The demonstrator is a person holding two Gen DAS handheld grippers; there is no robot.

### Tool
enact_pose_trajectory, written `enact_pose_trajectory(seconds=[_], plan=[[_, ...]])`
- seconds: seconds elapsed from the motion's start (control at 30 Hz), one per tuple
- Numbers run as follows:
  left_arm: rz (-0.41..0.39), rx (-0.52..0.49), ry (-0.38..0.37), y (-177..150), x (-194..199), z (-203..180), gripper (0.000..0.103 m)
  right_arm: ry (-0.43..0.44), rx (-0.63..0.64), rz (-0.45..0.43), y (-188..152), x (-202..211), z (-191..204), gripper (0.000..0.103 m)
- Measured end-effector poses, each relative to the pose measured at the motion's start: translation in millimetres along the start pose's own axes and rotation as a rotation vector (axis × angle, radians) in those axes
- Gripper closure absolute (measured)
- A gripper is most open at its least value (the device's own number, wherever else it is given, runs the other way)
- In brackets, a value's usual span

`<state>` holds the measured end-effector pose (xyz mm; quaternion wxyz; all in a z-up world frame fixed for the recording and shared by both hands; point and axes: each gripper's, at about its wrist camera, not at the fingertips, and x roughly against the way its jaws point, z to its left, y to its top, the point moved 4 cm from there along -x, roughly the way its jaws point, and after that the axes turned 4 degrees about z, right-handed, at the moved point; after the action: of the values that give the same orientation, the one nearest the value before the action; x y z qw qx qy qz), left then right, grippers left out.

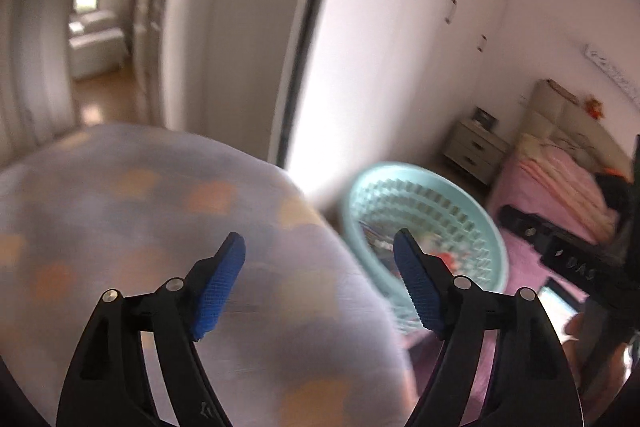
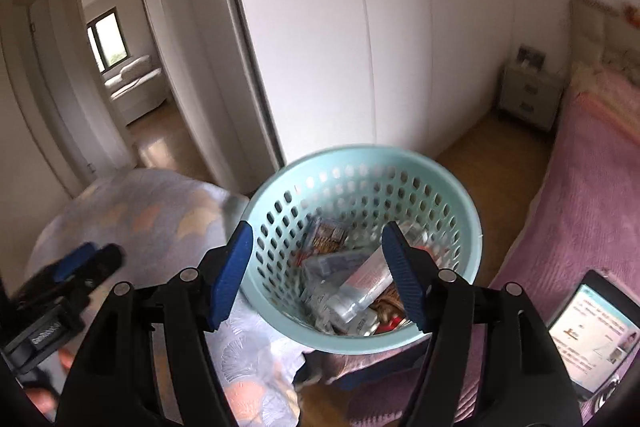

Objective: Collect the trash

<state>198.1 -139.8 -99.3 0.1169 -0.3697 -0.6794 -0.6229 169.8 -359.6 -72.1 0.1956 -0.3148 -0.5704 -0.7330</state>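
A light teal perforated basket (image 2: 460,203) stands at the edge of the pink bed and holds several pieces of trash (image 2: 352,287), among them wrappers and a tube. My right gripper (image 2: 318,275) is open and empty, held just in front of the basket's mouth. The basket also shows in the left wrist view (image 1: 472,211), blurred, ahead and to the right. My left gripper (image 1: 320,279) is open and empty above a grey quilt with orange patches (image 1: 140,227). It also appears at the lower left of the right wrist view (image 2: 86,261).
A pink bed cover (image 2: 580,219) lies to the right with a lit tablet (image 2: 592,335) on it. White wardrobe doors (image 2: 360,47) stand behind the basket. A bedside cabinet (image 2: 528,95) is at the far right. An open doorway (image 2: 116,75) leads left.
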Motion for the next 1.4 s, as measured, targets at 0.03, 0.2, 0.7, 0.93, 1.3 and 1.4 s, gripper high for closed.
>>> enact_pose_trajectory(seconds=[0.03, 0.2, 0.7, 0.93, 1.3, 1.4], plan=[[-0.020, 0.001, 0.018, -1.0, 5.5, 4.3, 0.028, -0.010, -0.006, -0.030, -1.9, 5.9, 1.6, 0.040], [-0.159, 0.003, 0.151, -9.6, 30.0, 33.1, 0.021, -0.033, 0.004, -0.146, -13.8, 27.2, 11.5, 0.040], [-0.252, -0.014, 0.188, -9.3, 39.1, 43.5, 0.017, -0.150, -0.010, -0.281, -32.6, 48.8, 11.2, 0.040], [-0.293, 0.006, 0.221, -11.1, 47.9, 46.1, 0.014, -0.119, 0.005, -0.248, -35.4, 44.4, 18.6, 0.039], [-0.293, 0.005, 0.222, -9.8, 47.4, 48.1, 0.013, -0.127, 0.021, -0.224, -37.8, 38.0, 18.5, 0.038], [-0.298, 0.000, 0.224, -9.8, 48.4, 47.6, 0.013, -0.124, 0.038, -0.220, -38.5, 37.4, 25.0, 0.038]])
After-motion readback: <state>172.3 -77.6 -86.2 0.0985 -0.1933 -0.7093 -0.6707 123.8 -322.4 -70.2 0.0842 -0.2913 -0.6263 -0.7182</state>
